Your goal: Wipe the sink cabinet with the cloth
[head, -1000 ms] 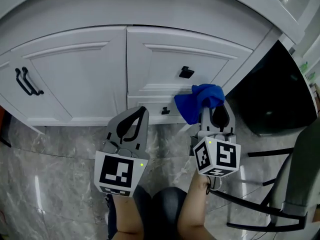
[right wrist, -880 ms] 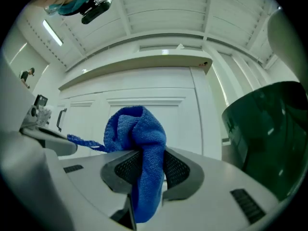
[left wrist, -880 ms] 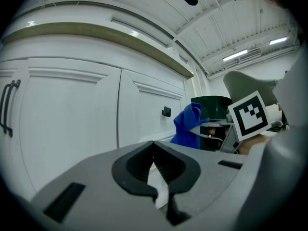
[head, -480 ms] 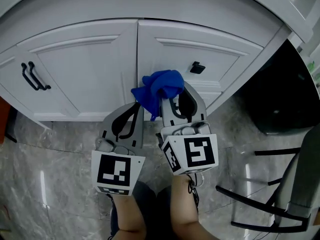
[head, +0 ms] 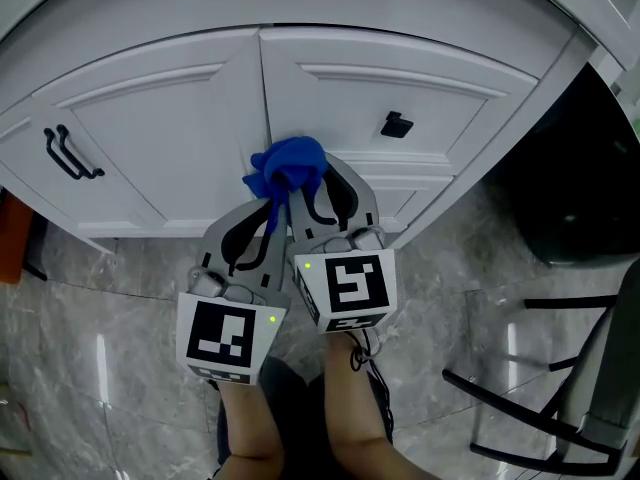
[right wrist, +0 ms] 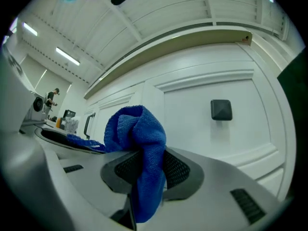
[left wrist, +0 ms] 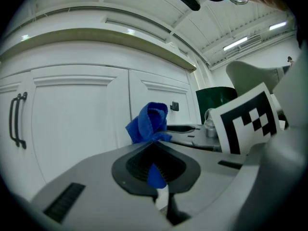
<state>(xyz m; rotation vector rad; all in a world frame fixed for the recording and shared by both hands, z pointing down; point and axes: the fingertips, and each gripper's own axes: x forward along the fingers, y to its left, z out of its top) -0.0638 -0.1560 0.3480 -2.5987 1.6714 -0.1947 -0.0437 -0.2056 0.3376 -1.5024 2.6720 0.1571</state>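
- The right gripper's (right wrist: 150, 163) jaws are clamped on the blue cloth (right wrist: 137, 134). We see it run down between them and bunch into a wad above the tips.
- The left gripper's (left wrist: 155, 162) jaws are together as well, pinching a narrow strip of the same cloth; the wad stands just past their tips.
- From the head view, both grippers lie side by side, their tips meeting under the wad.
- The wad sits in front of the white sink cabinet (head: 150, 138), over the seam between two doors; we cannot tell if it touches.
- A square black knob (head: 397, 125) lies to the right, and paired black bar handles (head: 70, 155) far left.
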